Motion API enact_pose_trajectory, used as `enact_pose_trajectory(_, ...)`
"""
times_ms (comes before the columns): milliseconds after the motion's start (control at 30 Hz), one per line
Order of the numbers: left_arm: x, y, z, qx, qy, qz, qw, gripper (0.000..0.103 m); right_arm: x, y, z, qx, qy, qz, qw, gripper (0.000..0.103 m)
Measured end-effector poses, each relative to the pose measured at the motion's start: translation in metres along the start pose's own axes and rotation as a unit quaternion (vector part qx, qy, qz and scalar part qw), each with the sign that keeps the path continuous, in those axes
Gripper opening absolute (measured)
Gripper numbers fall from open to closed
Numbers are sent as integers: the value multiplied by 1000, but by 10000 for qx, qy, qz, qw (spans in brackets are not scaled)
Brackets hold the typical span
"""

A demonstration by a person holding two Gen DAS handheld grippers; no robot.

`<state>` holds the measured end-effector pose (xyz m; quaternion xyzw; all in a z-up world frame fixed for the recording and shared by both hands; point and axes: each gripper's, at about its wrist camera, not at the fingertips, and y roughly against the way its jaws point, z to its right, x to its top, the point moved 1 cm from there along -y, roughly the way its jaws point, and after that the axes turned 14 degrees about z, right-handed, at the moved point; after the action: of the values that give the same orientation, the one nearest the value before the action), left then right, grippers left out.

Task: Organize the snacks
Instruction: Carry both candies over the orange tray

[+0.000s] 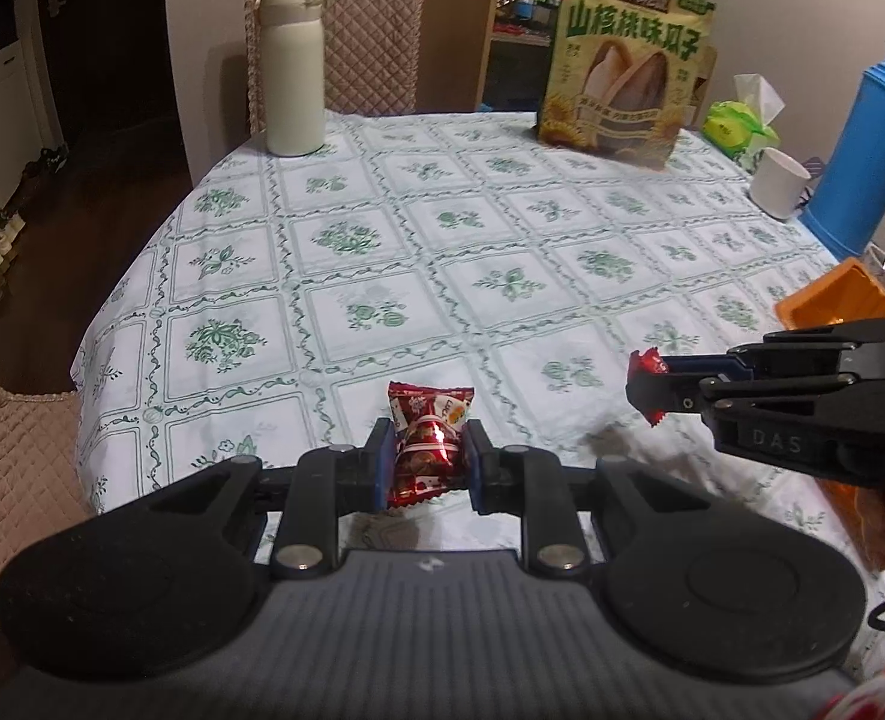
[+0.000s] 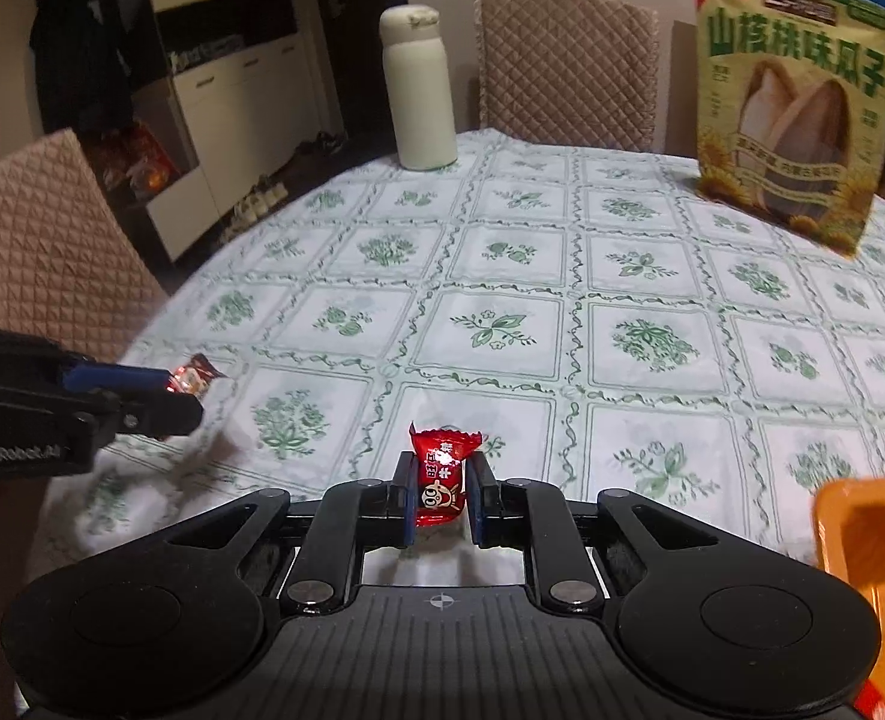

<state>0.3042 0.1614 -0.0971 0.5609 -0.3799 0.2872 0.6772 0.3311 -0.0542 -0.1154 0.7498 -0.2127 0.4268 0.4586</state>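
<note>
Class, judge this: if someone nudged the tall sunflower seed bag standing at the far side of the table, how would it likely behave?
The sunflower seed bag stands tall on a narrow base, so it would probably tip rather than slide. Its soft pouch looks floppy, likely buckling under a push. The tablecloth may add drag.

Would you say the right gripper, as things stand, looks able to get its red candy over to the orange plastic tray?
Probably yes. The right gripper is shut on the small red wrapped candy, and the orange plastic tray sits close on its right, with only bare green-patterned tablecloth between. The left gripper is on the opposite side.
</note>
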Motion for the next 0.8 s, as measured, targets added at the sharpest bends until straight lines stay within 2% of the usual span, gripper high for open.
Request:
enact_pose_trajectory(533, -3, 64, 61, -305, -42, 195, 9993, 22, -6, 107, 5, 61, -638, 327, 9974, 17)
enact_pose_trajectory(800, -5, 90, 115, -701, -163, 247, 9971, 22, -15, 167, 21, 55, -835, 443, 9955, 17)
